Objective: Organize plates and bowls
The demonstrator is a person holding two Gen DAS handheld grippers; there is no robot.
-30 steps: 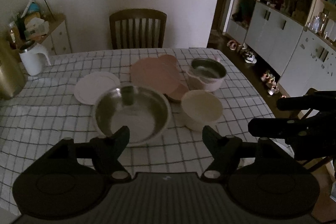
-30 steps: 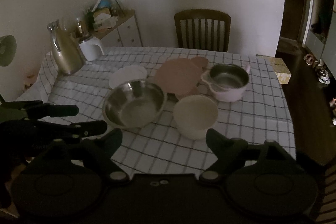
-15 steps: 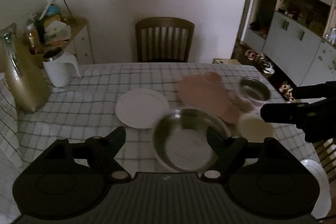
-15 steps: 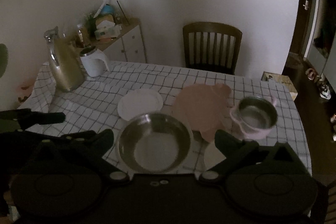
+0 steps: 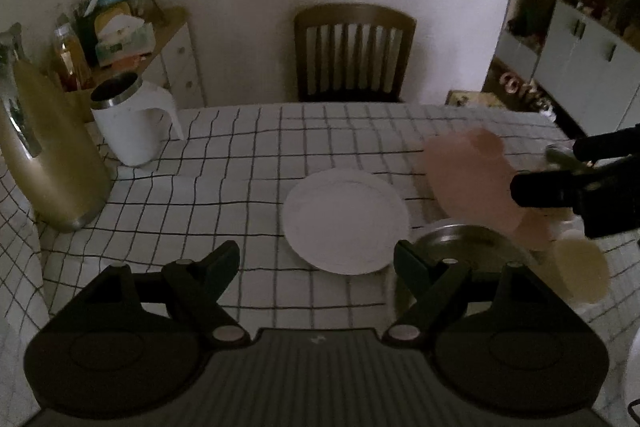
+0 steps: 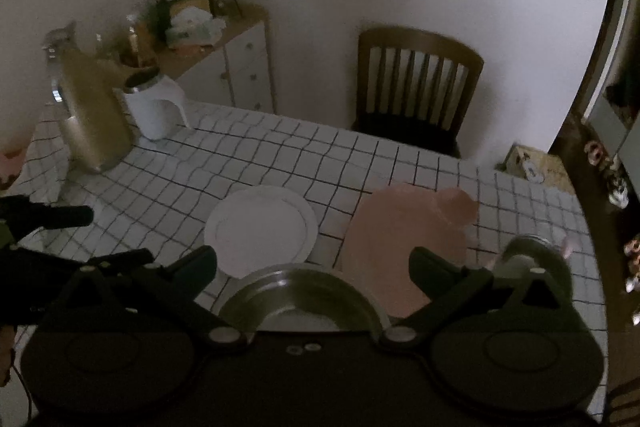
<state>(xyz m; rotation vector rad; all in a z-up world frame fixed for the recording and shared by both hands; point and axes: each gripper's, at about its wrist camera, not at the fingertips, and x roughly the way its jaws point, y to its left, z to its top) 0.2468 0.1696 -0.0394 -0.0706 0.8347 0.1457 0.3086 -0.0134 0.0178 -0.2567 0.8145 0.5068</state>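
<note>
Grippers both wide open and empty over checked tablecloth [image 5: 224,167]: left gripper [image 5: 316,259] above near edge of white plate [image 5: 346,221], right gripper [image 6: 312,263] above far rim of steel bowl [image 6: 304,297]. Jaws on both just opened further, nothing between them. Pink plate [image 6: 404,239] right of white plate; small pot [image 6: 532,259] further right, blurred. Cream bowl [image 5: 580,269] beside steel bowl. Gold thermos [image 5: 44,155] and white kettle [image 5: 128,119] well apart at far left.

home dining room | checked tablecloth [image 5: 240,155] | wooden chair [image 5: 354,53] | cupboards [image 5: 592,63]
</note>
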